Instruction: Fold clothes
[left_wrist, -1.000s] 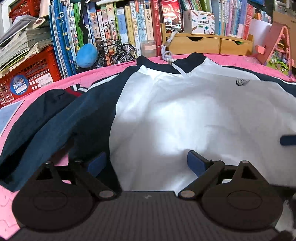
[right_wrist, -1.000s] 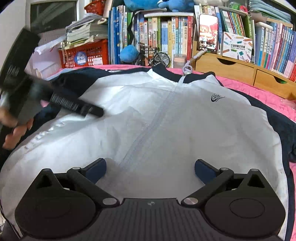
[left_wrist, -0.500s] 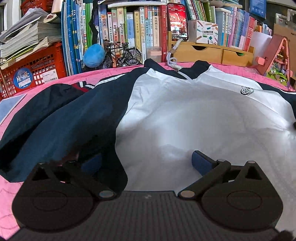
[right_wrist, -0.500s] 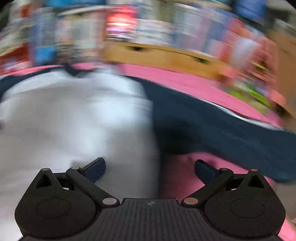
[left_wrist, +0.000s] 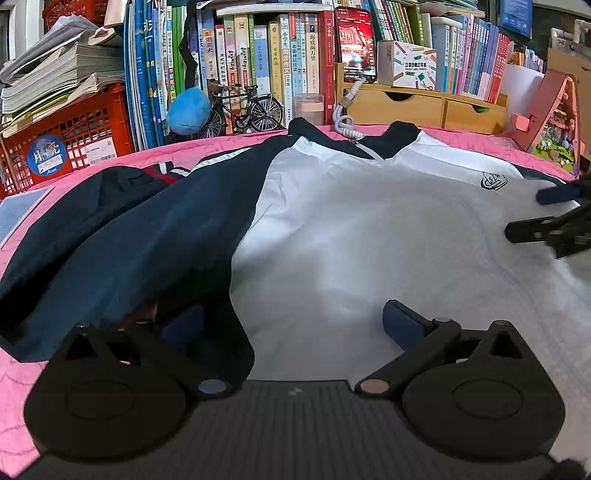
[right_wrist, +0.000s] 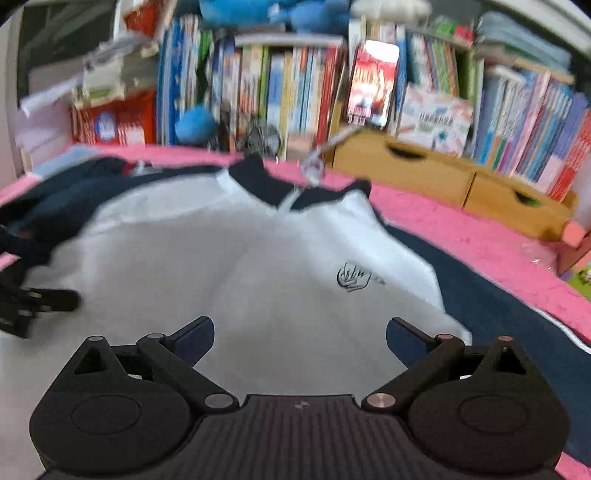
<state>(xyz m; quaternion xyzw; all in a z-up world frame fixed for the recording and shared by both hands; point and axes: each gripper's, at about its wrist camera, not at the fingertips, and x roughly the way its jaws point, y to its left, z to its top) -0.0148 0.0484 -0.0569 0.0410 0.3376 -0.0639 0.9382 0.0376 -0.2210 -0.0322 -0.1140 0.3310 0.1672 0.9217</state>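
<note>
A white jacket (left_wrist: 369, 240) with navy sleeves and collar lies front up on the pink cover (left_wrist: 229, 147). Its left navy sleeve (left_wrist: 129, 251) is bunched over the side. My left gripper (left_wrist: 291, 325) stands open low over the seam between that sleeve and the white front, with nothing pinched. The right gripper (left_wrist: 554, 221) shows at the right edge of the left wrist view. In the blurred right wrist view, my right gripper (right_wrist: 301, 339) is open above the white chest (right_wrist: 258, 277), just below the logo (right_wrist: 354, 277). The other navy sleeve (right_wrist: 498, 314) lies to its right.
Behind the jacket stand rows of books, a red crate (left_wrist: 66, 136), a blue ball (left_wrist: 188, 112), a model bicycle (left_wrist: 245, 107), a wooden drawer box (left_wrist: 424, 105) with a phone (left_wrist: 356, 44), and a coiled cable (left_wrist: 345, 118) at the collar. A pink toy house (left_wrist: 554, 118) stands at the right.
My right gripper swung out over the right navy sleeve, then back over the white chest, and now shows in the left wrist view. The left gripper stayed put, its jaws slightly wider.
</note>
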